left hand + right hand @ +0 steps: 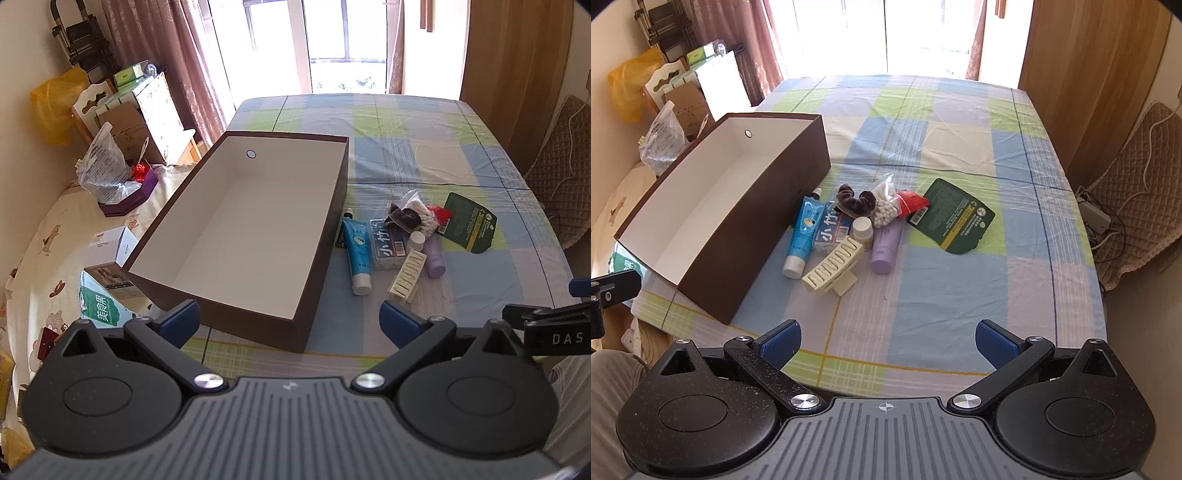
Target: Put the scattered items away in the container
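box (pixel 713 206) left on worktop (pixel 960 295) | item cluster just right of box | tube (pixel 803 236) nearest box | hair clip (pixel 833 271) near edge of cluster | sachet (pixel 955 218) far right

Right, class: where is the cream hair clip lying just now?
The cream hair clip lies on the checked tablecloth, at the near edge of the pile, right of the brown box, between the blue tube and the purple bottle.

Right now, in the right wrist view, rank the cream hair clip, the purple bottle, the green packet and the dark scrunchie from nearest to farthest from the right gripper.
From the right gripper:
1. Cream hair clip, front of the pile, left of centre.
2. Purple bottle, just beyond, to the clip's right.
3. Green packet, apart on the right.
4. Dark scrunchie, back of the pile.
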`<state>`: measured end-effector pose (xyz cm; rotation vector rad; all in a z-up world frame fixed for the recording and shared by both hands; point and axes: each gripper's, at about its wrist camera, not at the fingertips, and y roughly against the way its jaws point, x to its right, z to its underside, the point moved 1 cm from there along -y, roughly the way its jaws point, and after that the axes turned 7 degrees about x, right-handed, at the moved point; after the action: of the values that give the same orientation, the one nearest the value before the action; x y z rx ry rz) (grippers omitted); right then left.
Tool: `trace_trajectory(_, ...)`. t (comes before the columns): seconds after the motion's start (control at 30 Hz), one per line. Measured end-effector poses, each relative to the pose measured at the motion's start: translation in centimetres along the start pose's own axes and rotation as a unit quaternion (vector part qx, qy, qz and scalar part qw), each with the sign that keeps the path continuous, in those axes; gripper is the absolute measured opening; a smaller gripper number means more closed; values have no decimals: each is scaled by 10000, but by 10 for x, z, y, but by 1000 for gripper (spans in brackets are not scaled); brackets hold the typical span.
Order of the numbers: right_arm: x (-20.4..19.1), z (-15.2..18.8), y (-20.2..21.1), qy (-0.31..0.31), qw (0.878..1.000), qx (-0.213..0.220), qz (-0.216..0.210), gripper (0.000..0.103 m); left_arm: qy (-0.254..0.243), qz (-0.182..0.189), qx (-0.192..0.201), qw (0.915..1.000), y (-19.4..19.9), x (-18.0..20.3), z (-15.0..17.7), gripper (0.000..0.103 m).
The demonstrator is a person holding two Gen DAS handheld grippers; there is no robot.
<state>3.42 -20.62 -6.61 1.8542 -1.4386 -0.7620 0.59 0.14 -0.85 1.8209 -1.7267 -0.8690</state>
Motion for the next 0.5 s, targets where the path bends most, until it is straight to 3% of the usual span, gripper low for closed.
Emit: trace_trajectory(0.5, -2, 3, -6, -40, 10000, -34, -37, 103, 6, -139, -124, 9998, -9, -7, 8, 102)
